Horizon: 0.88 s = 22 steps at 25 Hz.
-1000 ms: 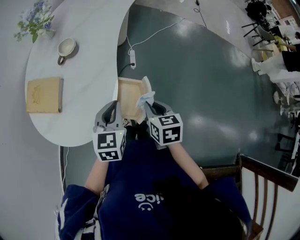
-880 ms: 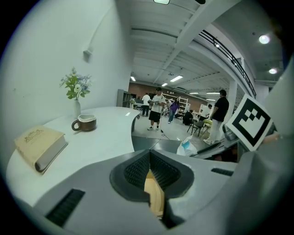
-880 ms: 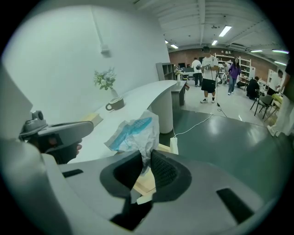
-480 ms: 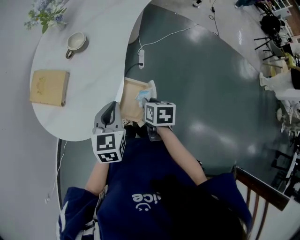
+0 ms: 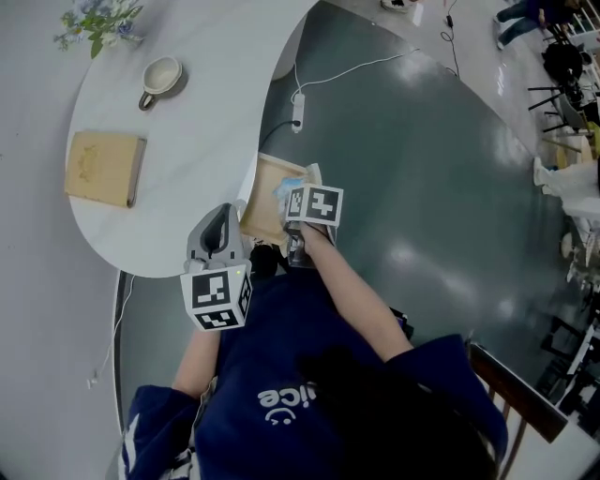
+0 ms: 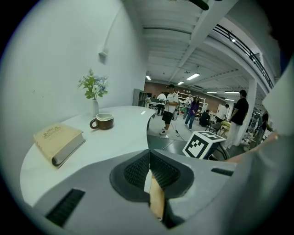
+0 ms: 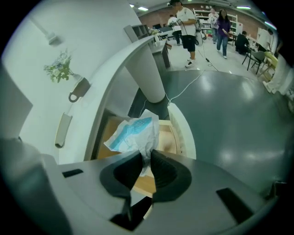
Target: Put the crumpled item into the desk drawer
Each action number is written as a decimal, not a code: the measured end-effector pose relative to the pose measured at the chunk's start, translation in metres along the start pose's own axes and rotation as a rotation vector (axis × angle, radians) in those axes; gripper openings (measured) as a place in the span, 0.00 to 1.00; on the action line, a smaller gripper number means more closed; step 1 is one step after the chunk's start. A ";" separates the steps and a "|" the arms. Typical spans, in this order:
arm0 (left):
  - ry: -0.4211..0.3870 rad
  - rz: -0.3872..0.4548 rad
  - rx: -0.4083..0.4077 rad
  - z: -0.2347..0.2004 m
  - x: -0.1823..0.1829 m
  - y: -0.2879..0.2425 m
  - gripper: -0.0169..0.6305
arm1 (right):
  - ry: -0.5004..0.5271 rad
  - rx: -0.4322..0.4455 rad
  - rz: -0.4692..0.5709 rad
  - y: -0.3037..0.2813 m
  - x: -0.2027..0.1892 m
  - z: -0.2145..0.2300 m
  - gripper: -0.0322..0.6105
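Note:
The crumpled item [image 7: 132, 134], white paper with blue print, is pinched between the pads of my right gripper [image 7: 146, 160], which is shut on it. It hangs over the open desk drawer [image 7: 166, 137], whose wooden bottom shows underneath. In the head view the right gripper [image 5: 294, 195] sits above the drawer [image 5: 261, 204], with a bit of the crumpled item [image 5: 285, 186] peeking out past its marker cube. My left gripper [image 5: 224, 216] rests at the desk's near edge, left of the drawer. Its jaws [image 6: 149, 167] stand shut with nothing held.
On the white curved desk [image 5: 187, 141] lie a tan book [image 5: 105, 168], a mug [image 5: 161, 79] and a vase of flowers [image 5: 99, 21]. A power strip with a white cable [image 5: 298, 101] lies on the dark floor. A wooden chair [image 5: 525, 394] stands at my right. People stand far off [image 6: 172, 108].
My right gripper has moved forward with the crumpled item, from beside the drawer's near end to over the open drawer. The left gripper has stayed at the desk edge.

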<state>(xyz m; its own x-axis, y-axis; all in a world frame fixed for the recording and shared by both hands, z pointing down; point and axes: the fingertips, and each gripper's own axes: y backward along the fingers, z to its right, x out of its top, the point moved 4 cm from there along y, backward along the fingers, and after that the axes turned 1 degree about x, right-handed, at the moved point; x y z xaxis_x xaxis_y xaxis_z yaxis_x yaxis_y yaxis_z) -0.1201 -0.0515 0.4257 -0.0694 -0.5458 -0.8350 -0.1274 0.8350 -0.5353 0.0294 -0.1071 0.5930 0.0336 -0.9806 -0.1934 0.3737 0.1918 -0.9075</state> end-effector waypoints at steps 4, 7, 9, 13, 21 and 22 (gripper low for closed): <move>0.004 -0.020 0.014 -0.001 -0.002 -0.001 0.03 | -0.026 -0.038 -0.062 -0.022 -0.001 0.005 0.15; 0.021 -0.035 0.027 -0.002 -0.005 0.000 0.03 | -0.042 -0.055 -0.104 -0.037 -0.005 0.007 0.15; 0.023 -0.040 0.034 0.000 -0.006 0.001 0.03 | -0.084 -0.056 -0.132 -0.046 -0.009 0.010 0.15; 0.019 -0.061 0.042 -0.002 -0.008 0.001 0.03 | -0.133 -0.063 -0.182 -0.061 -0.014 0.010 0.15; 0.023 -0.103 0.068 -0.007 -0.017 0.005 0.03 | -0.262 -0.075 -0.253 -0.090 -0.020 0.010 0.15; 0.023 -0.108 0.072 -0.007 -0.018 0.005 0.03 | -0.287 -0.073 -0.262 -0.093 -0.021 0.011 0.15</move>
<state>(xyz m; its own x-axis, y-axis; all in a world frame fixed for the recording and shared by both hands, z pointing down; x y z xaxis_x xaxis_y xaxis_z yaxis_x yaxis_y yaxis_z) -0.1268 -0.0376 0.4390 -0.0818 -0.6337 -0.7693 -0.0645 0.7736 -0.6304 0.0039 -0.1051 0.6855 0.2072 -0.9666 0.1506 0.3373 -0.0739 -0.9385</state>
